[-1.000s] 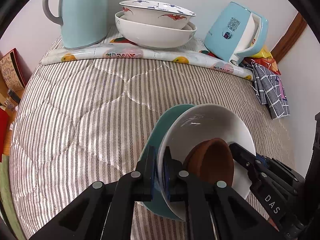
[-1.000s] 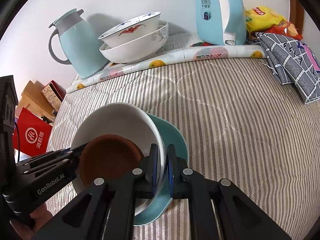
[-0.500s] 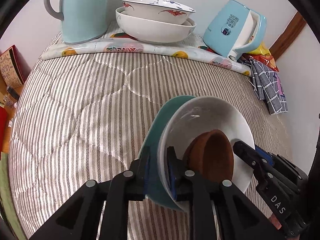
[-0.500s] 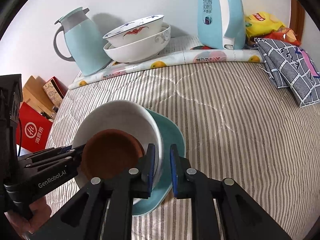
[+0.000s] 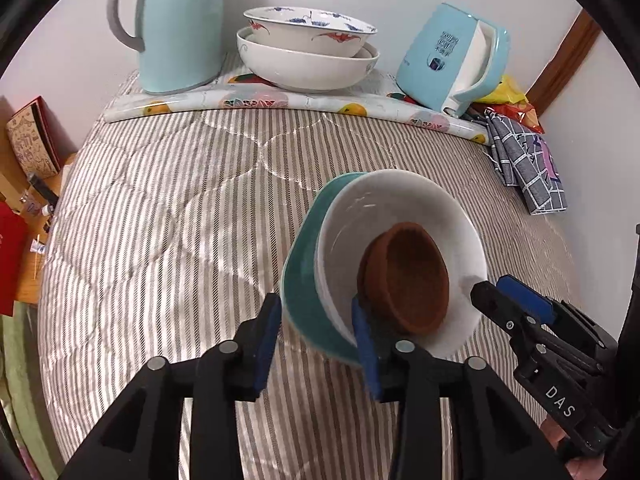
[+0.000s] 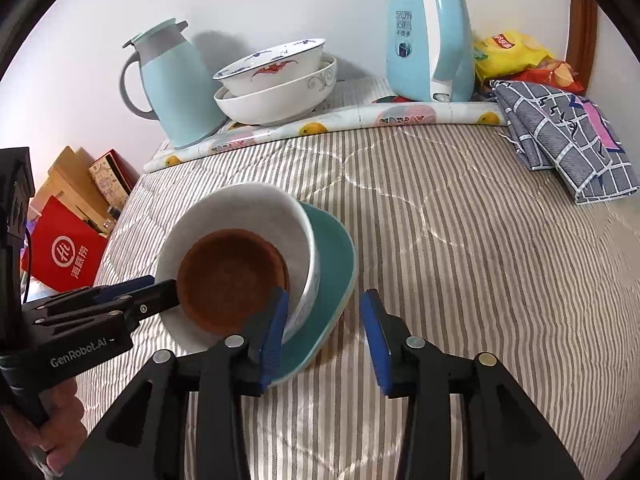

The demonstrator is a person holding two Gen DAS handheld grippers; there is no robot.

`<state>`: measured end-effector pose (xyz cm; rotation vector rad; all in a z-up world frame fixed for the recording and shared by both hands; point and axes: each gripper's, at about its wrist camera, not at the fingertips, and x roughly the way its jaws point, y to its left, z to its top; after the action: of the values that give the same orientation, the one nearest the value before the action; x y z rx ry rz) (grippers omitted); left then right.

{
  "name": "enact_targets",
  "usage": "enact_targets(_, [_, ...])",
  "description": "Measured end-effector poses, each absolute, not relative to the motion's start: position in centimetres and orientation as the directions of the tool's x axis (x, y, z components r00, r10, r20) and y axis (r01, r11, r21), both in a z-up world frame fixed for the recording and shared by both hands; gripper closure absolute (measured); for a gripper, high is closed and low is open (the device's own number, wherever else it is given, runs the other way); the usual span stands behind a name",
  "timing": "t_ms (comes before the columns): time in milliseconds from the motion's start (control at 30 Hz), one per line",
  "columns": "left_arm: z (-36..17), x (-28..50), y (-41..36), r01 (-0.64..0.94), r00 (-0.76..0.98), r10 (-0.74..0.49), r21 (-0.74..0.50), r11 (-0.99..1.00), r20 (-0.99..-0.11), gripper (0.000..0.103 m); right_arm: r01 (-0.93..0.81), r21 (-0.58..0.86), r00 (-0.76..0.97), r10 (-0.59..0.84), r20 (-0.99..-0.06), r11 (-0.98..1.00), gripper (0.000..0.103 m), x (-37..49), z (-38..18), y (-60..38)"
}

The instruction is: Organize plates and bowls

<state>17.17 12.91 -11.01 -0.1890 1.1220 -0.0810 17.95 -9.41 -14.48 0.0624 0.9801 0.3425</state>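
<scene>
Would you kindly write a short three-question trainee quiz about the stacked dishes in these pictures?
1. What sits innermost in the stack, inside the white bowl?
2. True or false: the teal plate lies under the white bowl.
3. How many bowls are nested beside the thermos jug: A one, B two, C three?

Key: 1 the brown bowl; 2 true; 3 B.

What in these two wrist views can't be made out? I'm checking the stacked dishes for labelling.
- Base of the brown bowl: left wrist view, hidden inside the white bowl.
- Middle of the teal plate: both views, covered by the white bowl.
- Lower patterned bowl's inside: right wrist view, hidden by the bowl nested in it.
- Person's hand: cut off by the right wrist view's edge.
- Kettle label text: too small.
</scene>
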Motion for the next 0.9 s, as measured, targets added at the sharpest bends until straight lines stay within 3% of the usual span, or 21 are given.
enact_targets(233, [-8.7, 14.1, 12.6, -0.029, 0.489, -0.116, -0.149, 0.988, -0.864, 0.053, -0.247, 0.180, 0.547, 0.290, -0.785, 0.952, 0.059, 14.7, -13.0, -10.3])
enact_targets(300, [-7.9, 13.0, 12.2, -0.026, 0.509, -0.104, -0.136, 0.990, -0.855, 0.046, -0.229, 0.147, 0.581, 0.256, -0.773, 0.962, 0.048, 13.3, -12.0, -10.8])
enact_targets(400, [-7.0, 11.6, 11.7, -0.025, 0.534, -0.097, -0.131, 0.991, -0.840, 0.037, -0.205, 0.132, 0.623, 0.233, -0.747, 0.970, 0.045, 11.4, -10.8, -11.9])
enact_targets(767, [-3.9, 4.9, 8.9, -0.043, 0.642, -0.058, -0.111, 0.993, -0.764, 0.027, -0.157, 0.102, 0.653, 0.181, -0.736, 0.982, 0.041, 5.7, -8.8, -15.8])
enact_targets(900, [-3.1, 2.7, 7.8, -0.046, 0.668, -0.050, -0.109, 0.993, -0.742, 0.021, -0.134, 0.069, 0.694, 0.144, -0.705, 0.989, 0.019, 3.2, -7.7, -17.2])
